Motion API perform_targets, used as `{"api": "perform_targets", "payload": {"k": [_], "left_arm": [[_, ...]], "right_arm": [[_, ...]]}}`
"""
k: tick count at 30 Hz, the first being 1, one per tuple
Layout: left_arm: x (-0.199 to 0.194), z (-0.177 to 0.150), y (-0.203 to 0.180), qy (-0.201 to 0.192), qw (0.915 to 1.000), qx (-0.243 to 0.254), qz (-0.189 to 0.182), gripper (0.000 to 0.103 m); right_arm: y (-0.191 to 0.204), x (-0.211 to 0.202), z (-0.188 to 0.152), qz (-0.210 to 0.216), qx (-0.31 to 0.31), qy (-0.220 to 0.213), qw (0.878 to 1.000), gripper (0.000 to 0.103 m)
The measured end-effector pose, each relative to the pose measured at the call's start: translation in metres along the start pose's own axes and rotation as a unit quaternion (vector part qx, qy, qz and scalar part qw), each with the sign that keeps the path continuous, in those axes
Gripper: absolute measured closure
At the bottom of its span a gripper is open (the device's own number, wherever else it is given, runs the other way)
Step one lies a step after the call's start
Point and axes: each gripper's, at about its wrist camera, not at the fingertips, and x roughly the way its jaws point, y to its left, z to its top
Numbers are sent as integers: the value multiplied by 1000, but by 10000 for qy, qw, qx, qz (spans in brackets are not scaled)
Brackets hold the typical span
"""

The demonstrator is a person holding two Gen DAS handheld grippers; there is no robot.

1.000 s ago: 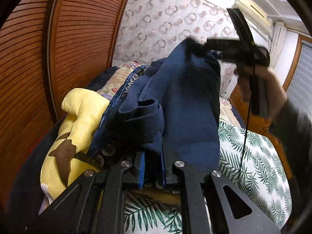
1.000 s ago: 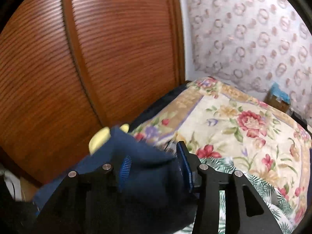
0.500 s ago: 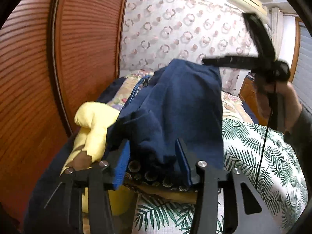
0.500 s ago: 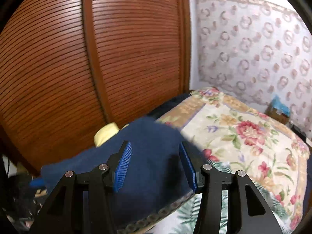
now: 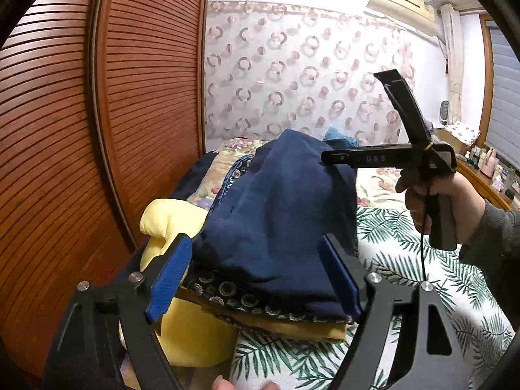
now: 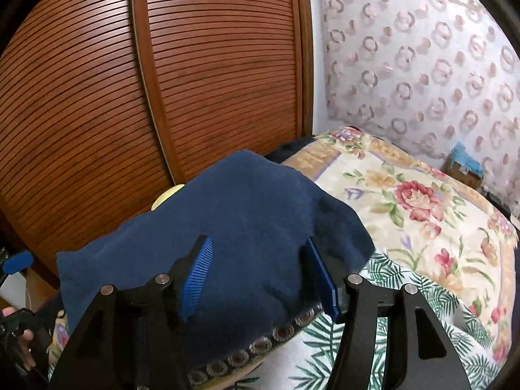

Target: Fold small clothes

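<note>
- A navy cloth [image 6: 247, 224] lies draped over a stack on the bed, one corner peaked toward the slatted wooden doors [image 6: 169, 74].
- The right gripper [image 6: 260, 279] hangs above the cloth, its blue-padded jaws having just spread apart, gripping nothing.
- Under the cloth shows a trim of ring patterns [image 6: 260, 344]; a yellow item [image 6: 164, 198] peeks out behind.
- A palm-leaf sheet [image 6: 419, 295] meets a floral quilt [image 6: 419, 201] at right.
- A hand [image 6: 22, 334] shows at the lower left edge.
</note>
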Motion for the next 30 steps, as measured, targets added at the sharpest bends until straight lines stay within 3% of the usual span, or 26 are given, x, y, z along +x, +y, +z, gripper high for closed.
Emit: {"api": "perform_targets", "payload": {"k": [8,16,24,30], "left_arm": [[-15,-3,-26,21,9994,247,-221,22],[-41,-7,-60,-142,9979,353,-532,22],[-69,-15,-99,-248,9948,594,-794,22],[-81,-29,-131,-101,9919,698,-1059,22]], "right_arm": [[20,-76,-38,1,92,-280,9996,41],[41,-154,-87,-183,242,-526,9982,22],[54,-225,-136,-484,397,-705,9955,22],[66,-276,-171,-706,609,-853,9920,17]]}}
